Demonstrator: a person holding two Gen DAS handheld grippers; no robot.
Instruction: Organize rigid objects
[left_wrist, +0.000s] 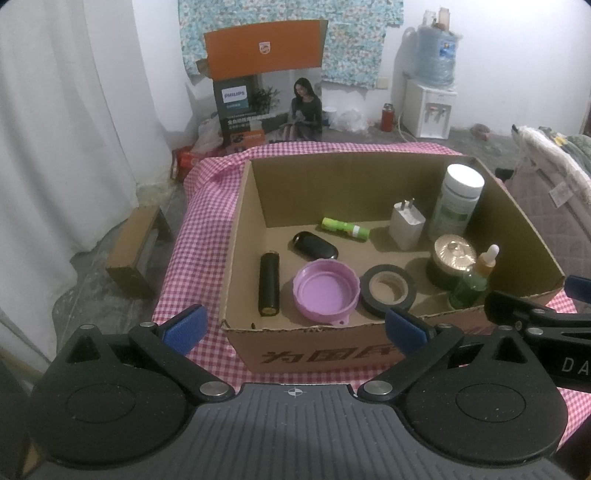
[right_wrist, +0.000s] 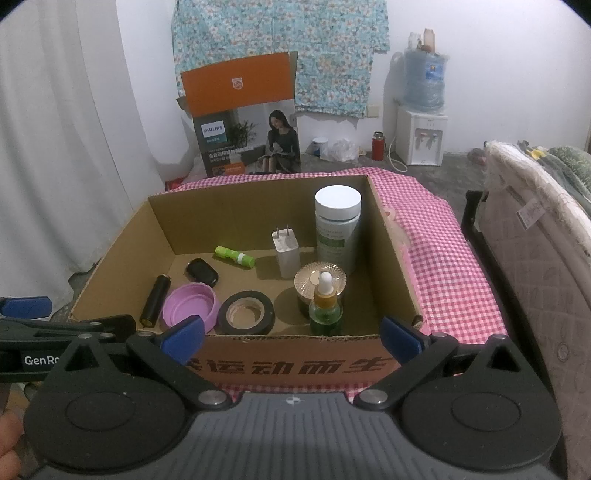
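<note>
Your left gripper (left_wrist: 293, 328) and right gripper (right_wrist: 293, 334) both hang spread and empty before the cardboard box (right_wrist: 295, 365), where the tape roll (right_wrist: 245, 310), pink lid (right_wrist: 190, 304) and bottles already sit, so sorting looks finished or you must pick what to reposition.

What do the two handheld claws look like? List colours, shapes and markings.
Both match: the left claw and right claw have black linkage arms with silver rivets, round black housings, a ribbed grey body bearing a small crosshair mark, and blue pads. White lettering on their sides is partly visible: "GenRo" on the left one, "DA" on the right.
</note>
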